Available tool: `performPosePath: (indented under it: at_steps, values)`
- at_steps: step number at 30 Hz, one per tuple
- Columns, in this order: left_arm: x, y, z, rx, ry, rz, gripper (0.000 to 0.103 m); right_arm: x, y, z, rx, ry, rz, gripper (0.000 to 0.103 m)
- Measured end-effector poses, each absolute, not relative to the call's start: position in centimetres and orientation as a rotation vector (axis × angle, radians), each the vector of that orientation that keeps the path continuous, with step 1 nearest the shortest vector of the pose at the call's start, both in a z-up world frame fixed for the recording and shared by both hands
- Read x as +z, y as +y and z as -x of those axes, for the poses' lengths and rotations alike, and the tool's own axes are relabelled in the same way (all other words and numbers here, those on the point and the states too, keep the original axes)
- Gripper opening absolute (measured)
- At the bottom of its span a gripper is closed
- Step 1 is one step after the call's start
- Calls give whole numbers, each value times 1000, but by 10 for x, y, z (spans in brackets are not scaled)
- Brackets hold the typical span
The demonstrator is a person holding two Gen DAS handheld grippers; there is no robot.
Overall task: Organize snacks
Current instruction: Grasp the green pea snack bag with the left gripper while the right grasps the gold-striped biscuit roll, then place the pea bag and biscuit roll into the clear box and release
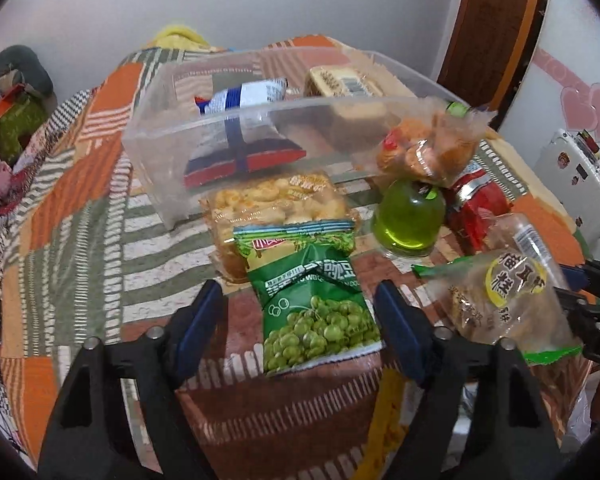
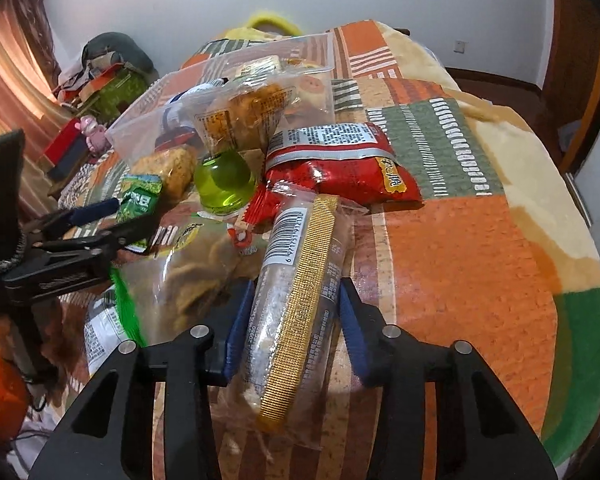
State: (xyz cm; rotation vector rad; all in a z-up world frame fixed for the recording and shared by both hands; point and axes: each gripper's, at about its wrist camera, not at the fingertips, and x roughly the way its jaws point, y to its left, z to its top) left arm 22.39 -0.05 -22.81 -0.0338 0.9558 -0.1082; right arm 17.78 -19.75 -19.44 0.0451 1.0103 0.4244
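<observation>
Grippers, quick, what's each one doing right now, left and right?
Left gripper: open, straddling the green pea packet on the table, not clamped.
Right gripper: open around the gold-striped clear packet; whether it touches cannot be told.

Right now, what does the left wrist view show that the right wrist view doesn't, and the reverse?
Only the left wrist view: the left gripper open around the green pea packet. Only the right wrist view: the right gripper around a clear wrapped snack bar, its gold seam up. Both show the clear bin, green jelly cup and red packet.
</observation>
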Motion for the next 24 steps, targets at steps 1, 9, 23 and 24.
performPosePath:
  at_steps: [1, 9, 23, 24]
  values:
    - [-231, 1, -226, -115, 964, 52, 70, -194, -199, -177, 423, 1009, -52, 37]
    - [-227, 5, -221, -134, 961, 56, 42, -190, -205, -173, 397, 987, -72, 36]
    - [-165, 19, -199, -143, 822, 79, 41, -137, -207, -184, 376, 843, -59, 36]
    - [-159, 21, -199, -141, 807, 81, 41, -131, -205, -186, 380, 827, -59, 36]
